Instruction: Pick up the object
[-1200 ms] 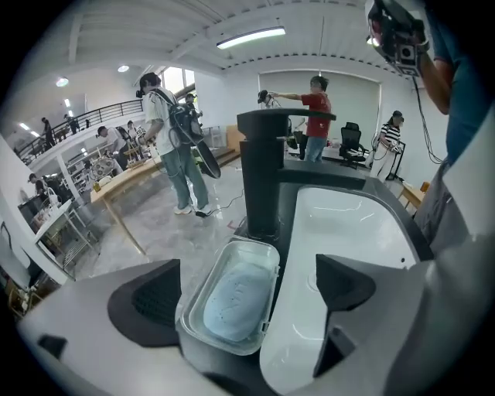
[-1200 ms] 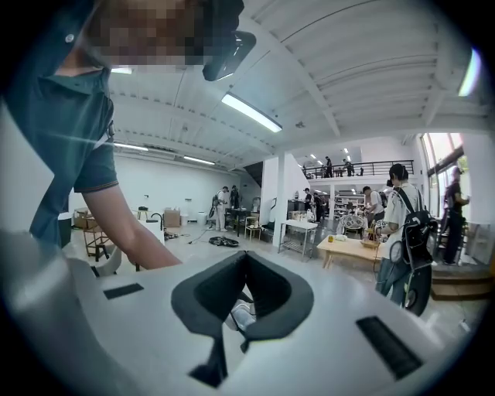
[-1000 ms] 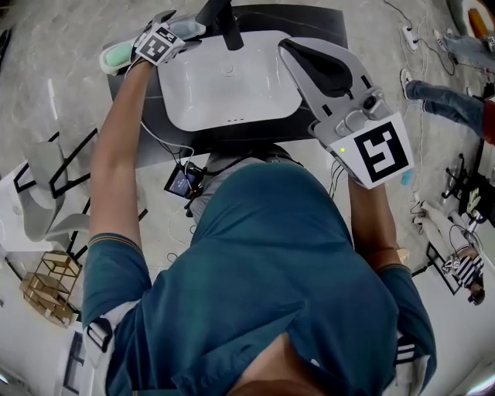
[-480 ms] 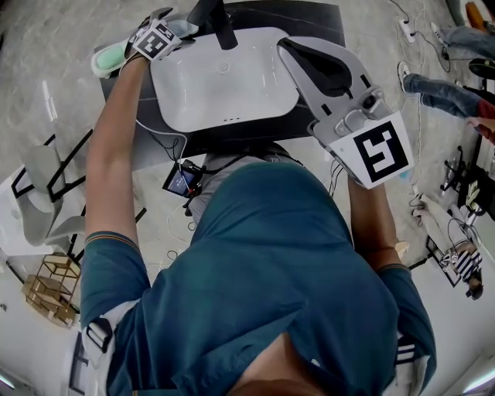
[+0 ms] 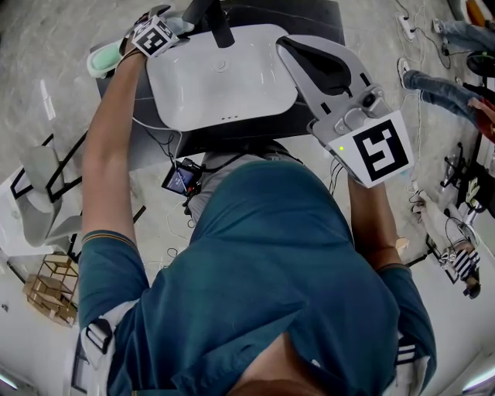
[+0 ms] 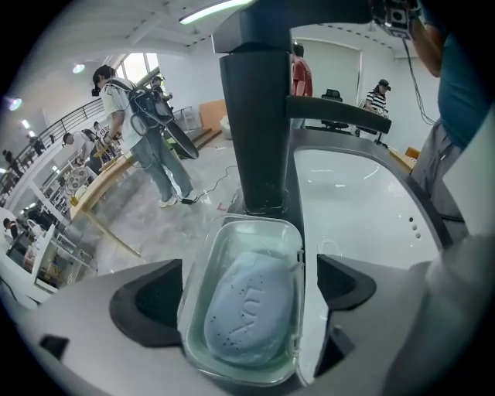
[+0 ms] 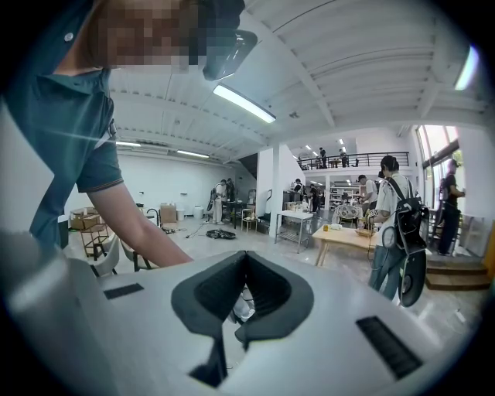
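A translucent green soap dish with a pale blue soap bar in it sits between the jaws of my left gripper, which is shut on the dish's sides. In the head view this gripper holds the dish at the sink's far left corner, next to the black faucet. My right gripper hangs above the basin's right edge. Its jaws are shut with nothing between them.
The white basin rests on a dark counter; the faucet column rises just beyond the dish. Chairs and a wooden rack stand on the floor at left. People stand farther off in the room.
The left gripper with the soap dish has drifted slightly up and left in the head view, along with the sink. The right gripper has stayed in place.
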`<act>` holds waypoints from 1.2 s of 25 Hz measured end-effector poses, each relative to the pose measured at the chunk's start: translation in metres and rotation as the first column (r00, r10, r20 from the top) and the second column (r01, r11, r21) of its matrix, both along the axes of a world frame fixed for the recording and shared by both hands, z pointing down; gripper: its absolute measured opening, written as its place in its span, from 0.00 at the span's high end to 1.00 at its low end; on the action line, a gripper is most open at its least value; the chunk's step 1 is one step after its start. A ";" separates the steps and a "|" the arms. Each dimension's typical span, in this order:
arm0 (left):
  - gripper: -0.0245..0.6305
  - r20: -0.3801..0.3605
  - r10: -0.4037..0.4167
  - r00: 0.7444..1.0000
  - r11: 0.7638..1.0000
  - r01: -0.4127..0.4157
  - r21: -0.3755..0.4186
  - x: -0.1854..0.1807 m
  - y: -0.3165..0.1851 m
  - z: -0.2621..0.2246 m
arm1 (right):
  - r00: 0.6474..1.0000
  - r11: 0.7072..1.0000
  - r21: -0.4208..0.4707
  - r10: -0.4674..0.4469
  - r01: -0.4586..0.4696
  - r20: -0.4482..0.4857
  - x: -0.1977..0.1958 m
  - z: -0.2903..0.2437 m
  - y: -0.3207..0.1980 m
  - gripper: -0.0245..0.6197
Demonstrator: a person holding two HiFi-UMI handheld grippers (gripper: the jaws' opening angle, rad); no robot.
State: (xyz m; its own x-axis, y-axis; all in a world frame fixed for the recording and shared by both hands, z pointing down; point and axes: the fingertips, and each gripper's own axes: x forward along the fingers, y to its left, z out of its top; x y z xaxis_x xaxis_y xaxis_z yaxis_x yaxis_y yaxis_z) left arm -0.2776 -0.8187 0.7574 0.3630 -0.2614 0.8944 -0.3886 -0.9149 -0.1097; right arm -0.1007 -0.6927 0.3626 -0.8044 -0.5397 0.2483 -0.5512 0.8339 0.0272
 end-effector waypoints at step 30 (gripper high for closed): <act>0.29 0.171 0.167 0.971 0.985 -0.172 0.011 -0.002 0.006 0.002 | 1.000 1.000 -0.022 0.010 -0.010 0.003 -0.003 0.009 0.003 0.94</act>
State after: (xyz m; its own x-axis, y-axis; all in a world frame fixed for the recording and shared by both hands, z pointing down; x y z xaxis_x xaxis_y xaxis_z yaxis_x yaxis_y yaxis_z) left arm -0.2799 -0.8126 0.7598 0.2481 -0.2328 0.9403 -0.2020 -0.9618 -0.1848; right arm -0.1035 -0.6894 0.3713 -0.7995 -0.5424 0.2580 -0.5599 0.8286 0.0071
